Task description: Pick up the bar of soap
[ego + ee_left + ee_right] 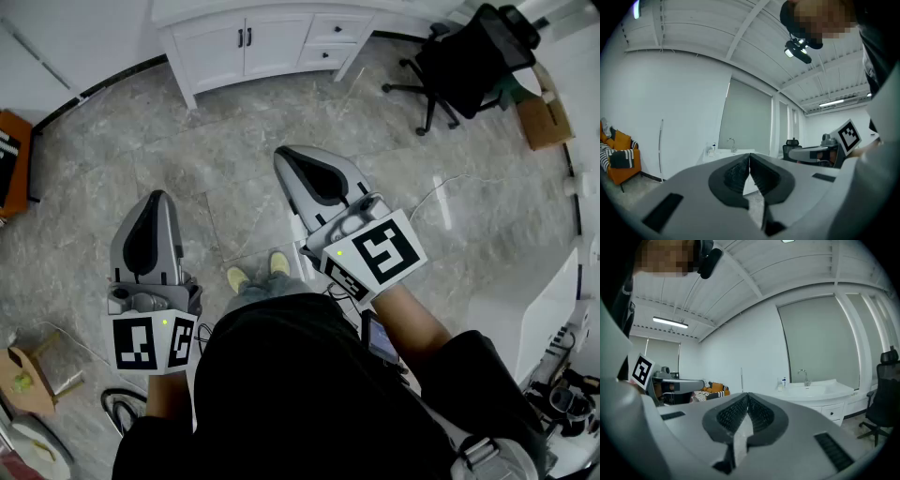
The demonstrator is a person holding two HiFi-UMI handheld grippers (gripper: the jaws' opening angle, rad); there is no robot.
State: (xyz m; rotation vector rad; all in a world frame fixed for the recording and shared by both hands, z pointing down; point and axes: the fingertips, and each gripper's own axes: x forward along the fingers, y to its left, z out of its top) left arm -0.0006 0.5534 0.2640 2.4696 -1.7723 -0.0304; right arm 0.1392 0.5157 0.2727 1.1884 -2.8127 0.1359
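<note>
No bar of soap can be made out in any view. My left gripper (pixel 158 195) is held at waist height over the marble floor, jaws shut with nothing between them; its ribbed pads meet in the left gripper view (pixel 749 158). My right gripper (pixel 285 154) reaches a little farther forward and is also shut and empty (pixel 748 395). Both point toward a white vanity (pixel 272 42) across the room. Its sink top (pixel 813 389) carries a faucet (pixel 804 376) and a small bottle (pixel 783 382).
A black office chair (pixel 469 61) stands to the right of the vanity, with a cardboard box (pixel 544 117) beyond it. An orange sofa (pixel 618 161) sits by the left wall. White furniture (pixel 525 319) and cables lie at my right.
</note>
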